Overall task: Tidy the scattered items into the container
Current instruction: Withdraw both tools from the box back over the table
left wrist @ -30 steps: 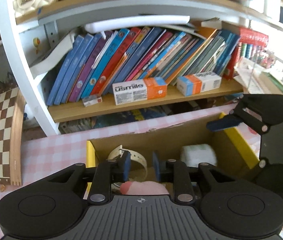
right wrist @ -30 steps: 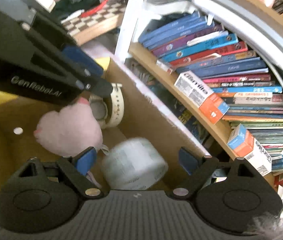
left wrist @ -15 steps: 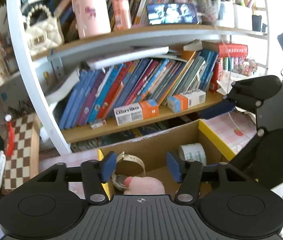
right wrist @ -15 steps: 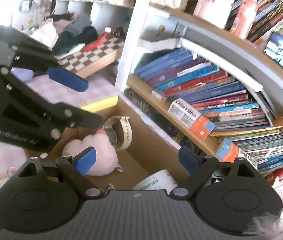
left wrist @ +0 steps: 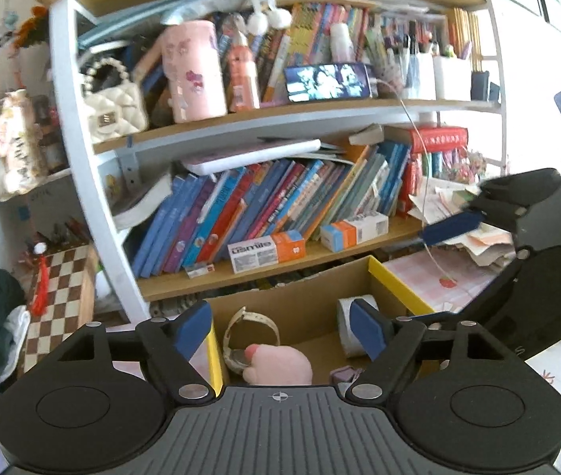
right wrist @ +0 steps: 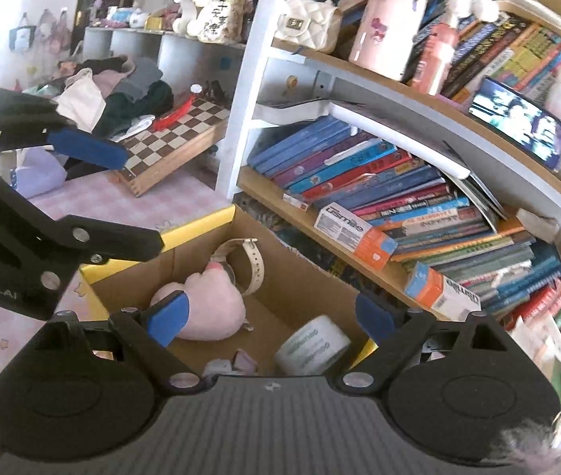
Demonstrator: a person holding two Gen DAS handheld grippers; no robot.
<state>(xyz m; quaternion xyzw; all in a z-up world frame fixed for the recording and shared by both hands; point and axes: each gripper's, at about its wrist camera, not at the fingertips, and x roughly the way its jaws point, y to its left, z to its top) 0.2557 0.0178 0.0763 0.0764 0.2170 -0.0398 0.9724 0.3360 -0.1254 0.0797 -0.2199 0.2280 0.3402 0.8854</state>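
Note:
A cardboard box with yellow rims [left wrist: 393, 281] [right wrist: 201, 225] stands in front of the bookshelf. In it lie a pink plush toy [left wrist: 280, 364] [right wrist: 209, 308], a cream watch [left wrist: 252, 328] [right wrist: 250, 261], a white tape roll [left wrist: 346, 324] [right wrist: 312, 344] and a small purple item [right wrist: 243, 360]. My left gripper [left wrist: 280, 328] is open and empty, above the box's near side. My right gripper [right wrist: 268, 312] is open and empty, above the box. Each gripper shows in the other's view.
A bookshelf [left wrist: 264, 213] with leaning books and small boxes [left wrist: 268, 249] stands just behind the box. A chessboard [left wrist: 58, 289] [right wrist: 173, 134] lies to the left. The table has a pink checked cloth [right wrist: 94, 194]. Papers [left wrist: 474, 237] pile at right.
Both grippers have risen and drawn back from the box. My left gripper's jaws went from nearly shut to wide open. The pink plush lies in the box.

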